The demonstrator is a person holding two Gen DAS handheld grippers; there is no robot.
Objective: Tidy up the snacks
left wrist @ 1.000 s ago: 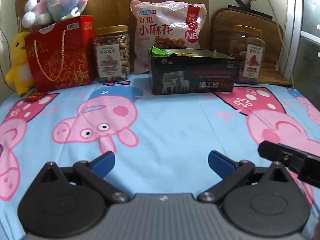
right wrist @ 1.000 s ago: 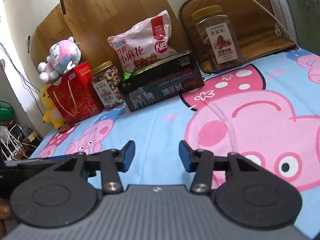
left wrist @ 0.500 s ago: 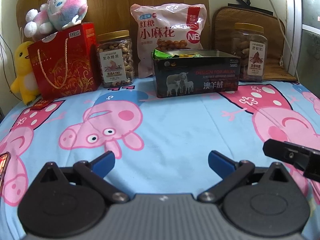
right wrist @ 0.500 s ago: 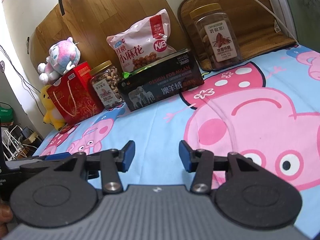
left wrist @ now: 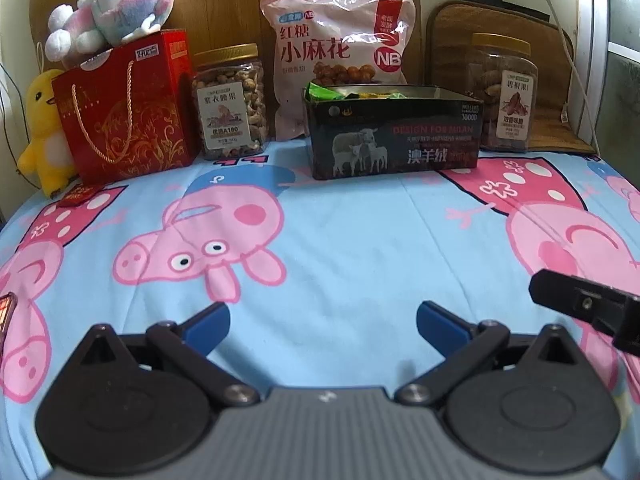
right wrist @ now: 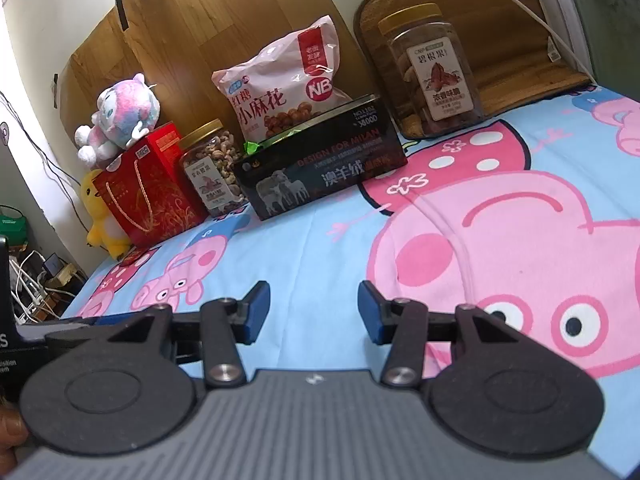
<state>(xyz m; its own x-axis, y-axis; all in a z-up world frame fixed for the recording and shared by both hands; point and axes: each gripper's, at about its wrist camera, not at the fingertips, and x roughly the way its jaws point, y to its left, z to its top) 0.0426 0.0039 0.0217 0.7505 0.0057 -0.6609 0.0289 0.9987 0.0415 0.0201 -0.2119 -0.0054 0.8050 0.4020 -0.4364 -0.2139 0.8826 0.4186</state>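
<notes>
Snacks sit along bed's far edge: black tin [left wrist: 394,132], pink bag [left wrist: 340,52] behind it, two nut jars. Left gripper [left wrist: 323,322] wide open, empty; right gripper [right wrist: 314,312] open, empty.

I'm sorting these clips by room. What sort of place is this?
Most likely a bedroom at home: a bed covered by a blue cartoon-pig sheet, a wooden headboard-like panel against the wall, and a pink-and-white plush toy beside a yellow plush duck.
</notes>
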